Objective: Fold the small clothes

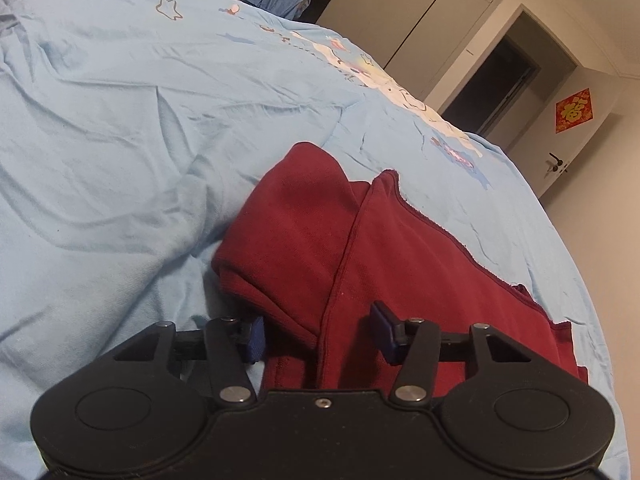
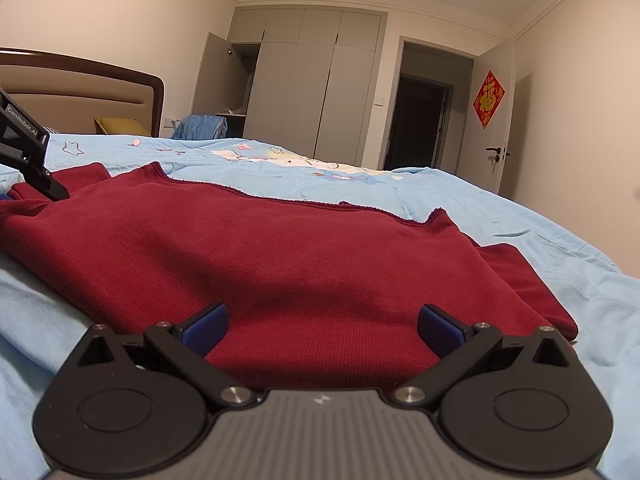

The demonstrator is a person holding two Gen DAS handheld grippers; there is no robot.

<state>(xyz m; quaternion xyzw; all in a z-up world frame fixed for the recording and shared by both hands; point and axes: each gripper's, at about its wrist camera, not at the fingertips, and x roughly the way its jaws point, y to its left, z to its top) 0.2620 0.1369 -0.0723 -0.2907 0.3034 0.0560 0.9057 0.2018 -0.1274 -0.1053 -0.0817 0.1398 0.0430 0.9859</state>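
Left gripper (image 1: 320, 334): jaws standing half apart, straddling a fold of the red garment (image 1: 360, 248), pads not pressing. Right gripper (image 2: 322, 330): gaping wide over the near hem, gripping nothing. Step, judged: grasping; next calling for 2 firm pinches.

Both wrist cameras look low over the red garment (image 1: 360, 248) (shared).

One dark red garment (image 2: 280, 248) lies on one bed (image 1: 120, 140). Two hand-held grippers are in view. One red wall decoration (image 2: 488, 99) hangs by one doorway (image 2: 420, 116).
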